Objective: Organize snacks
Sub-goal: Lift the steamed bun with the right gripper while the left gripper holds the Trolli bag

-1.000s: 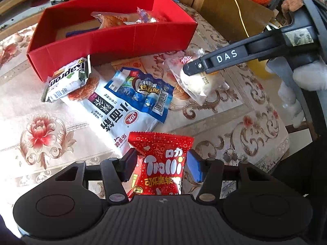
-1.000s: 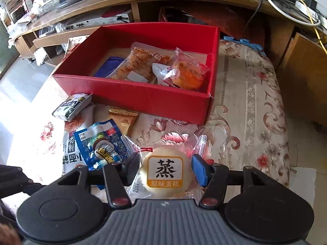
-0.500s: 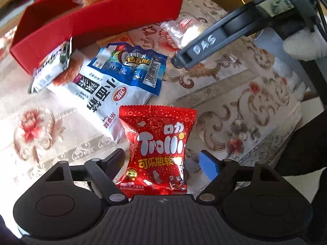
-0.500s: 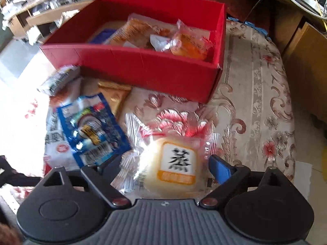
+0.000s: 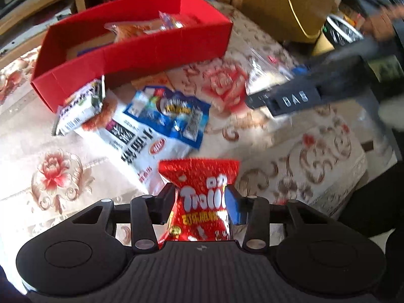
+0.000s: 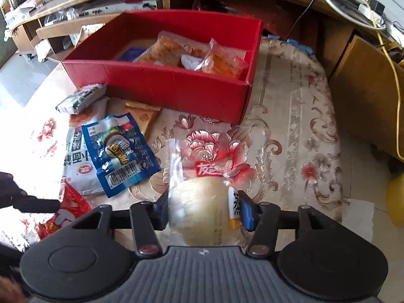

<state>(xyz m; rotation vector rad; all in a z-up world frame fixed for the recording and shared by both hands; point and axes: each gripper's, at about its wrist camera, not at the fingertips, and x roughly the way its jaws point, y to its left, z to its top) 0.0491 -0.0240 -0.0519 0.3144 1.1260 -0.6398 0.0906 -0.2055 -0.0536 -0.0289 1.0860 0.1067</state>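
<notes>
My left gripper (image 5: 200, 205) is shut on a red Trolli candy bag (image 5: 202, 197) and holds it above the tablecloth. My right gripper (image 6: 203, 210) is shut on a wrapped pale steamed cake (image 6: 202, 209), lifted and turned on its side. The red box (image 5: 161, 50) stands at the back with several orange snack packs inside; it also shows in the right wrist view (image 6: 176, 88). The right gripper (image 5: 285, 98) with the cake shows blurred in the left wrist view. The Trolli bag (image 6: 68, 214) shows at the lower left of the right wrist view.
On the floral cloth in front of the box lie a blue pack (image 6: 118, 151), a white noodle pack (image 6: 78, 161), a small green-white pack (image 6: 80, 98) and an orange packet (image 6: 141, 113). A wooden cabinet (image 6: 366, 88) stands right. Cardboard box (image 5: 285, 7) behind.
Both grippers opened half a second ago with the snacks lying on the cloth, then closed again. Both snacks are now gripped and lifted; the cake has turned on its side.
</notes>
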